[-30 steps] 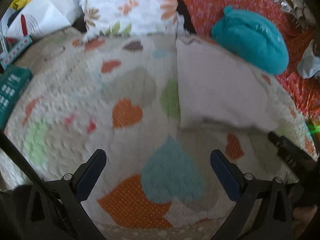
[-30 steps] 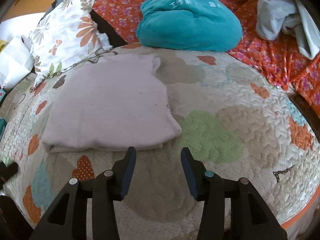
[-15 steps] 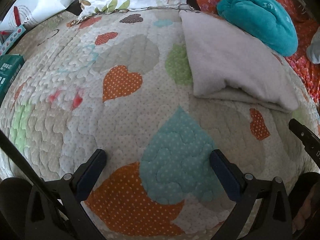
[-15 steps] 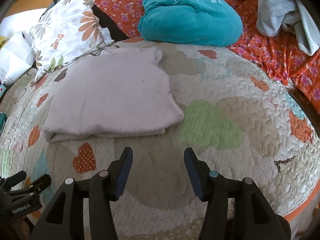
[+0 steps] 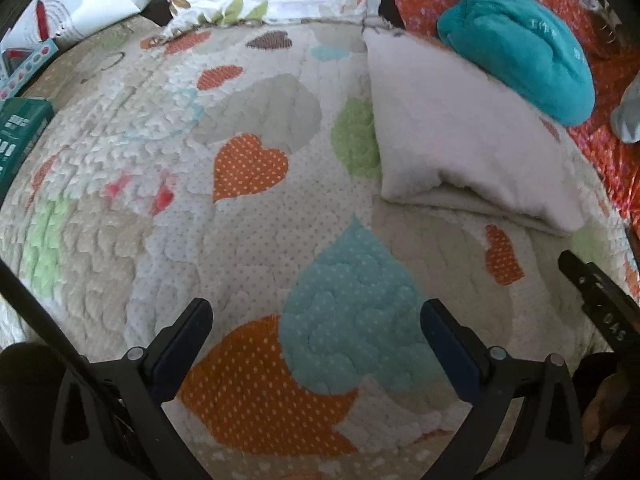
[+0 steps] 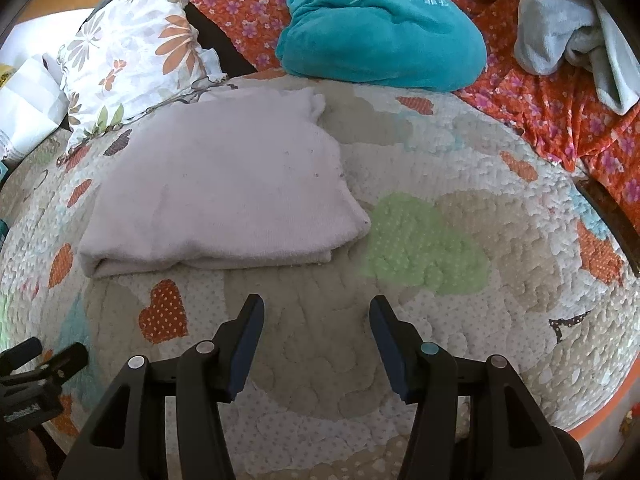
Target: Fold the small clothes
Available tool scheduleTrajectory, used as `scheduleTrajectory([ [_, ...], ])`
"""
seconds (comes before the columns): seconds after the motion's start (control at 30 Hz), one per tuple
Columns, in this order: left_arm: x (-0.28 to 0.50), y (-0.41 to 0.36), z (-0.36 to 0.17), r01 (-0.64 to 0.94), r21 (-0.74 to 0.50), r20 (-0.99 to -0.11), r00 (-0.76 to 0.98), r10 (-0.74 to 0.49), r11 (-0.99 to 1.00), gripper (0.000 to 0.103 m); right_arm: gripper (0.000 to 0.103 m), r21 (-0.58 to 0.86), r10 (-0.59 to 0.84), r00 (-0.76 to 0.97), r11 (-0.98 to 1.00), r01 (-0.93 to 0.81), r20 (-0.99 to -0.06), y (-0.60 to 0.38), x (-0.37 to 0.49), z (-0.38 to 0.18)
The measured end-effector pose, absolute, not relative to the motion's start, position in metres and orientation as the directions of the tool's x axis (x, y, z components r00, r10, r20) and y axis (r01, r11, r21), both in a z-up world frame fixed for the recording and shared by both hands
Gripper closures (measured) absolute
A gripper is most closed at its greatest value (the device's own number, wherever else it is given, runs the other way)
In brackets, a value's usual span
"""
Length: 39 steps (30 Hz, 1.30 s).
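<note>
A folded pale pink garment (image 6: pixel 224 196) lies flat on the heart-patterned quilt (image 6: pixel 460 208); it also shows in the left wrist view (image 5: pixel 464 136) at the upper right. My right gripper (image 6: pixel 316 320) is open and empty, just short of the garment's near folded edge. My left gripper (image 5: pixel 316 320) is wide open and empty over bare quilt (image 5: pixel 248 168), to the left of the garment and apart from it. The right gripper's body (image 5: pixel 596 300) shows at the right edge of the left view.
A teal bundle (image 6: pixel 380 32) lies behind the garment on an orange floral sheet (image 6: pixel 560 108). A floral pillow (image 6: pixel 132 52) is at the back left, grey cloth (image 6: pixel 568 36) at the back right. Boxes and paper (image 5: pixel 24 128) lie at the left edge.
The right gripper has drawn back slightly from the garment and opened a little wider. The left wrist view has shifted slightly over the quilt; its jaws stay wide open.
</note>
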<state>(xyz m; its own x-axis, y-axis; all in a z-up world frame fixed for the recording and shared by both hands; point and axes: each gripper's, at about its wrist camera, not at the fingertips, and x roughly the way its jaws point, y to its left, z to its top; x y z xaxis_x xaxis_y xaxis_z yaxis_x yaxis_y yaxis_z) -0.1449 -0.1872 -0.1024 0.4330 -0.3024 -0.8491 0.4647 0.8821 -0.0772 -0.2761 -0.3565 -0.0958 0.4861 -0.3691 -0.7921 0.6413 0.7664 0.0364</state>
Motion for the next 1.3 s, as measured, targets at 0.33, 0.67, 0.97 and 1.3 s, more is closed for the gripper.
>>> scheduleTrajectory([
  [0.33, -0.172, -0.194, -0.079, 0.509, -0.067, -0.820, 0.462, -0.338, 0.858, 0.000, 0.039, 0.036, -0.374, 0.471, 0.752, 0.659, -0.799, -0.357, -0.279, -0.096],
  [0.67, -0.178, -0.194, -0.075, 0.500, -0.014, -0.810, 0.502, -0.303, 0.866, 0.000, 0.035, 0.024, -0.375, 0.461, 0.754, 0.657, -0.804, -0.351, -0.281, -0.098],
  [0.97, -0.180, -0.195, -0.076, 0.484, 0.022, -0.809, 0.523, -0.269, 0.875, 0.000, 0.033, 0.013, -0.376, 0.456, 0.760, 0.650, -0.807, -0.347, -0.283, -0.100],
  [1.3, -0.180, -0.195, -0.079, 0.482, 0.025, -0.819, 0.513, -0.259, 0.876, 0.000, 0.031, -0.015, -0.381, 0.443, 0.772, 0.636, -0.811, -0.340, -0.279, -0.103],
])
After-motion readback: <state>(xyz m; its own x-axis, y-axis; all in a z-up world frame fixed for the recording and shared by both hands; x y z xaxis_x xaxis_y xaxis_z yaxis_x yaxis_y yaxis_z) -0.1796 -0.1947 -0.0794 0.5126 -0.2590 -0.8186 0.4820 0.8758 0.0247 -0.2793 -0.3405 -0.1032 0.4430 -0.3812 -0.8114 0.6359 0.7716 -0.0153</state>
